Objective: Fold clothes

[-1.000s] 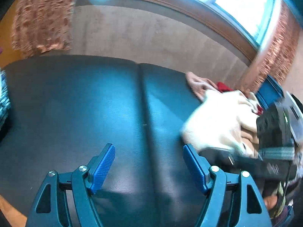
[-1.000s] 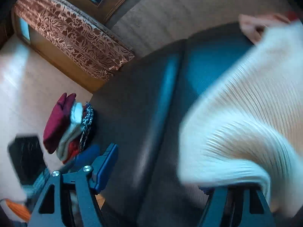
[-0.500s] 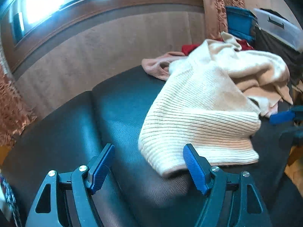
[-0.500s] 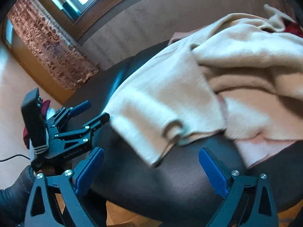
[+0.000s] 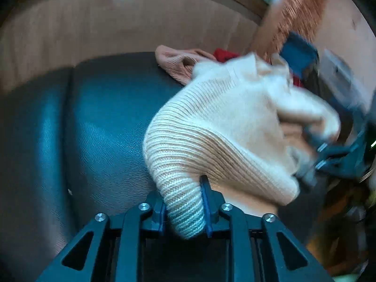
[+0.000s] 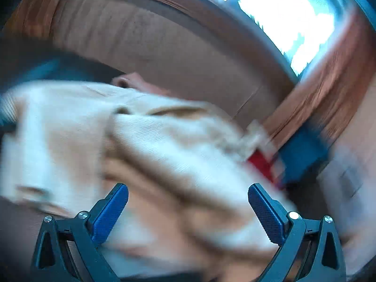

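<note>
- The left tool point(image 5: 184, 208) is closing, and its blue pads already pinch a bunched, ribbed edge of the cream sweater point(image 5: 225, 127) between them; the knit bulges out above and below the pads.
- The right tool point(image 6: 188, 213) stands spread wide, its jaws opening, with nothing clamped; blurred cream knit lies under and between its fingers, and contact cannot be judged through the blur.
- In the left wrist view the right tool shows as a dark smear at the sweater's far side, too blurred to say whether it touches the cloth.
- The sweater lies crumpled on the dark padded table point(image 5: 105, 122), its near edge at the left tool and the rest heaped towards the wall.
- Behind it a pink knit garment point(image 5: 178, 63) and a red garment point(image 5: 223, 54) lie against it; a blue box point(image 5: 298, 54) stands beyond.
- Judged stage: early, with the sweater being gathered and not yet spread flat.
- Risk: the left tool grips a thick roll, probably several layers, so lifting could drag the whole heap rather than one edge.
- Risk: loose knit stretches and may slip from the pads under a sharp pull.
- Risk: the pink garment, lying against the sweater, may come along.
- Risk: the right tool may close on the wrong fold, twisting the sweater.
</note>
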Available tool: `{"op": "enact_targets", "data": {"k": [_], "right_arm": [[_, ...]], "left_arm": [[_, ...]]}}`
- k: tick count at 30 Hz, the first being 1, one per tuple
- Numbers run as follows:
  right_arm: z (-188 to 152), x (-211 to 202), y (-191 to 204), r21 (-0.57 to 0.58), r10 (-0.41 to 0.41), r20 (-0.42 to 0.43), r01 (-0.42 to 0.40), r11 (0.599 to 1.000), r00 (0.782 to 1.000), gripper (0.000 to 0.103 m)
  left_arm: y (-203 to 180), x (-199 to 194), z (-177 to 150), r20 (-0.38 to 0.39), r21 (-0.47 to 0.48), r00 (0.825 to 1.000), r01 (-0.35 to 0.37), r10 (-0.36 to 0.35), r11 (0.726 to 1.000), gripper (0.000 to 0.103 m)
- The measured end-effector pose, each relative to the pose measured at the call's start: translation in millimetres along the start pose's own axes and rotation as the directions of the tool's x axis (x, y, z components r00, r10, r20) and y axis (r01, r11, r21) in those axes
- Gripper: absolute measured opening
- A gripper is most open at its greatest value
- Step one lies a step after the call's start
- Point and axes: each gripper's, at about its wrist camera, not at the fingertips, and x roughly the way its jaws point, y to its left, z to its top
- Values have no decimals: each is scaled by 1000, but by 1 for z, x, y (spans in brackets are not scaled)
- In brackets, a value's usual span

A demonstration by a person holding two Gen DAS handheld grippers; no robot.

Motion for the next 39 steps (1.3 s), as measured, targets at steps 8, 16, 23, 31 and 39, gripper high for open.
{"op": "enact_targets", "data": {"k": [8,16,23,31,39], "right_arm": [[9,53,-18,108,318,-137,-305,946,938,20],[27,-1,-38,350,589,27,-559,752,808,10],[44,-50,-9,423,842,235,-831,361,485,11],[42,-63,34,471,856,179,-806,358,485,30],[6,-28,-1,465,753,61,-686,560,656,47]], "left_arm": [[25,-46,10,121,-154,977,190,-173,970,14],[50,-117,22,308,-239,937,243,-164,940,10],[113,-214,38,437,-366,900,159,18,917,9],[177,-248,66,314,-513,921,-40,231,858,14],[197,-231,10,217,-488,954,-78,207,869,15]]}}
